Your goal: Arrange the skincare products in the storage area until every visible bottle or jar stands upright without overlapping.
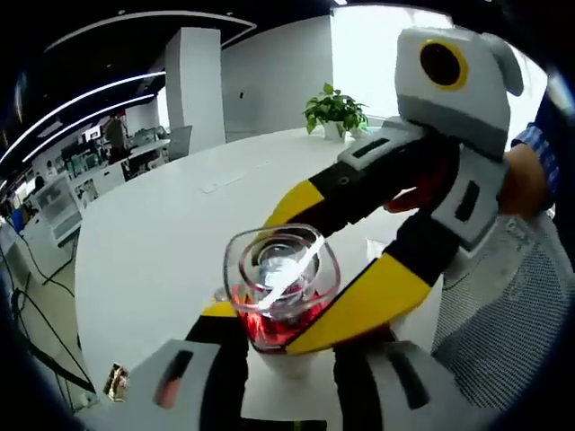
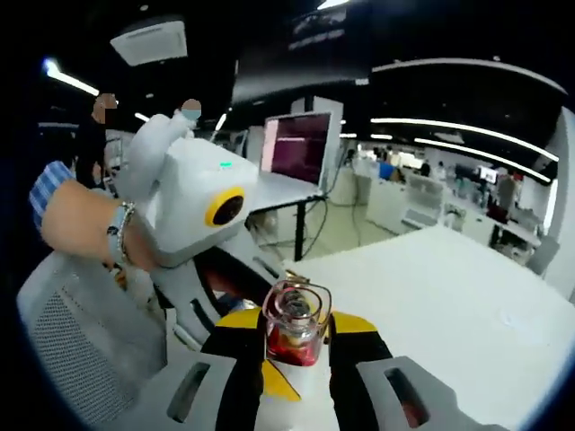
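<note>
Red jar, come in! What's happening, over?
Left gripper and right gripper both shut on red jar. Jar upright, above white table. Nothing blocking.

Jar (image 1: 282,292): clear glass, red contents, white base. Left gripper (image 1: 289,352) and right gripper (image 2: 296,355): black jaws with yellow tips, white-grey bodies. Table (image 1: 171,242) under jar: white. Plant (image 1: 335,111) beyond jar: green leaves. Sleeve (image 1: 542,144): blue-white check.

White tool (image 1: 296,346) bodies, black-yellow jaws; blue checked sleeve (image 2: 49,189), wristband (image 2: 117,232).
</note>
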{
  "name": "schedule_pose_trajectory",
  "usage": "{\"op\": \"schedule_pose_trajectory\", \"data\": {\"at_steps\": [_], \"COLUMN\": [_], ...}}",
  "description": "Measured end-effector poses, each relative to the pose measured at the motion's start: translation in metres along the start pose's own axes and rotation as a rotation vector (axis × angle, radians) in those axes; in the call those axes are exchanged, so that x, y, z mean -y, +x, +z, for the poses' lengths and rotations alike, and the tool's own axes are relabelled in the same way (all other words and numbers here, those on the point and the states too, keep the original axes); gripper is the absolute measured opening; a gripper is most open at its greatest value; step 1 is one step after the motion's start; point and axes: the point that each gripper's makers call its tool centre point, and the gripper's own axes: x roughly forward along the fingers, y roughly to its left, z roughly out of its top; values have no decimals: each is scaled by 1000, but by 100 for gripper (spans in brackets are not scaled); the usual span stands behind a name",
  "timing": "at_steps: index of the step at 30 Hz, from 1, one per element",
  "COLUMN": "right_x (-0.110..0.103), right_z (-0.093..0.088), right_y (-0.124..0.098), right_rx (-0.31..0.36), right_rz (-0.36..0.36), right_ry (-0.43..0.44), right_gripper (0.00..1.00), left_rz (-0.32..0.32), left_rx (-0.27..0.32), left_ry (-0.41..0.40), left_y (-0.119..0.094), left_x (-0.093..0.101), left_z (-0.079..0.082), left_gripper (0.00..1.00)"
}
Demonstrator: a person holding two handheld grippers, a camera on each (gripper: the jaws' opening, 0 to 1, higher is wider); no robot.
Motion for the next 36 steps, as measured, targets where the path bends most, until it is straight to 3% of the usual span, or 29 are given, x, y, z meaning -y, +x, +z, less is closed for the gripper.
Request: {"op": "schedule_pose_trajectory", "data": {"at_steps": [4, 7, 10, 16, 21, 27, 36], "right_x": [-2, -3, -3, -3, 0, 2, 13], "right_z": [-1, -1, -3, -3, -4, -8, -15], "right_y": [0, -1, -1, -3, -8, -17, -33], "right_rx": [-5, -5, -4, -4, -9, -37, -83], "right_rz": [22, 24, 21, 35, 61, 134, 141], "right_ry": [49, 46, 37, 30, 17, -8, -76], "right_gripper": [23, 22, 22, 22, 22, 22, 23], "left_rz": [33, 47, 24, 43, 28, 16, 27], "left_rx": [-83, -103, -43, -12, -47, -45, -26], "left_ry": [-109, -135, -116, -87, -68, -42, -46], "left_y": [-5, -9, -14, -21, -14, -12, -3], "left_x": [0, 1, 6, 0, 4, 9, 16], "left_z": [-8, -9, -7, -6, -14, -12, -8], "left_gripper": [34, 39, 39, 30, 29, 24, 14]}}
